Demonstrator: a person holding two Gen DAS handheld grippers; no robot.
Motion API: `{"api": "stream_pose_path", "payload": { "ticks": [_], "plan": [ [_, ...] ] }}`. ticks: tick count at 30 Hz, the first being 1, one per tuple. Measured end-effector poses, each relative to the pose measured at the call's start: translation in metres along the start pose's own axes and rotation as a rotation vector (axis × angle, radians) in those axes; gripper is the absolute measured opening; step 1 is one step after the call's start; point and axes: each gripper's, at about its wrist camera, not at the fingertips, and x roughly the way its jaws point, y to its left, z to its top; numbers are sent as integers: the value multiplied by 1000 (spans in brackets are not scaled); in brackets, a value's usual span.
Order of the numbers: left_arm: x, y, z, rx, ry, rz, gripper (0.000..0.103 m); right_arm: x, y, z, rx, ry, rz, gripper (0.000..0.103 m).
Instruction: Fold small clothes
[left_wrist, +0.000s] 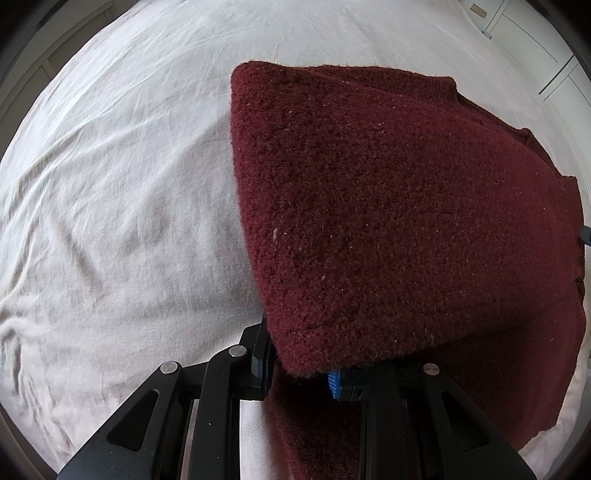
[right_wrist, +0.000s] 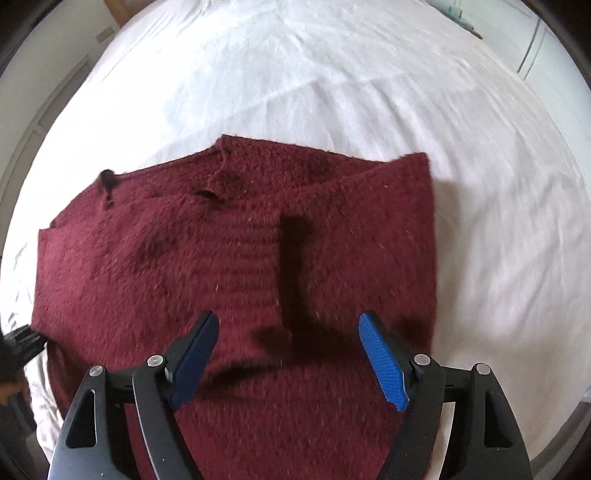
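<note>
A dark red knitted sweater (right_wrist: 229, 258) lies partly folded on a white bed sheet (right_wrist: 332, 74). In the left wrist view the sweater (left_wrist: 388, 206) fills the right half, and a folded edge drapes over my left gripper (left_wrist: 301, 373). Its fingertips are mostly hidden by the knit, and a blue pad (left_wrist: 333, 384) peeks out under the fold. My right gripper (right_wrist: 288, 328) is open and empty, hovering just above the sweater's near part, with its shadow on the knit.
The wrinkled white sheet (left_wrist: 110, 184) covers the bed all around the sweater. White cupboard doors (left_wrist: 535, 40) stand beyond the bed's far edge. The left gripper shows at the left edge of the right wrist view (right_wrist: 22, 341).
</note>
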Motion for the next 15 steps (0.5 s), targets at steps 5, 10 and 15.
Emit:
{"api": "stream_pose_path", "payload": {
  "ticks": [5, 10, 15],
  "plan": [
    [-3, 1, -2, 9, -3, -9, 21, 28, 18, -1, -57, 49, -31, 80],
    [-4, -2, -1, 21, -8, 4, 21, 24, 44, -12, -146, 57, -8, 44],
    [-8, -11, 1, 29, -8, 24, 19, 11, 60, -16, -233, 32, -23, 13]
  ]
}}
